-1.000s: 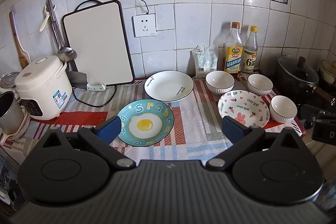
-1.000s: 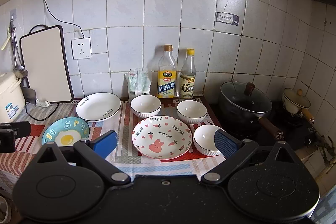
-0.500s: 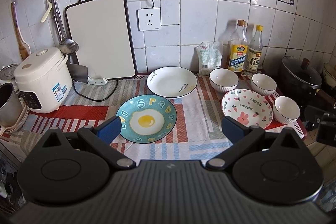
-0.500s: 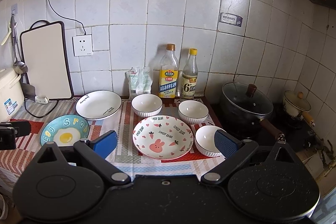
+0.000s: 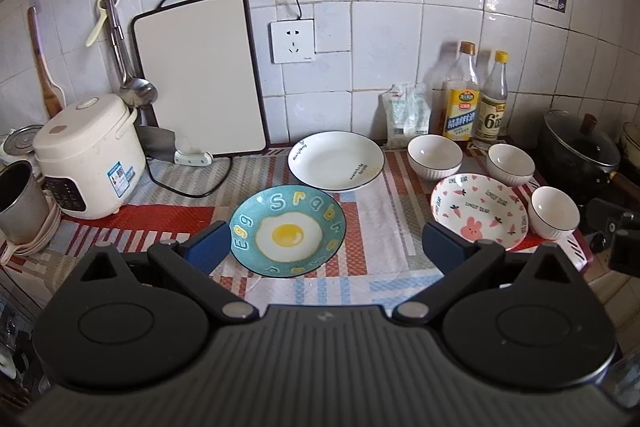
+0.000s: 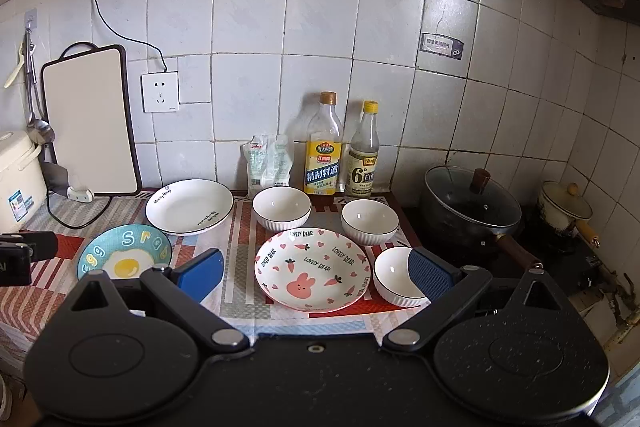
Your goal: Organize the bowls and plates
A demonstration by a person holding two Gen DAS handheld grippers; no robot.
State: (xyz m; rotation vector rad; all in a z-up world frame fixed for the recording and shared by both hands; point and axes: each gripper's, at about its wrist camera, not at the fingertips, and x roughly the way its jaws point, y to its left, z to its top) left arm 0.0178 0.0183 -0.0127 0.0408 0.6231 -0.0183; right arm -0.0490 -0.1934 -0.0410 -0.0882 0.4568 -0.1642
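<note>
my left claw (image 5: 322,241) wide, just crept closer over egg plate (image 5: 287,230) | right claw (image 6: 316,275) wide above bunny plate (image 6: 312,269) | everything's loose on table (image 5: 376,267), nothing stacked yet

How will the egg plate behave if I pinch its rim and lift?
The egg plate looks like glazed ceramic, so probably stiff, slippery and chippable. It is shallow and wide, so a one-sided rim pinch may let it tilt. The left gripper is open and empty.

Black claws (image 5: 324,245), blue ribbed pads (image 6: 430,274)
</note>
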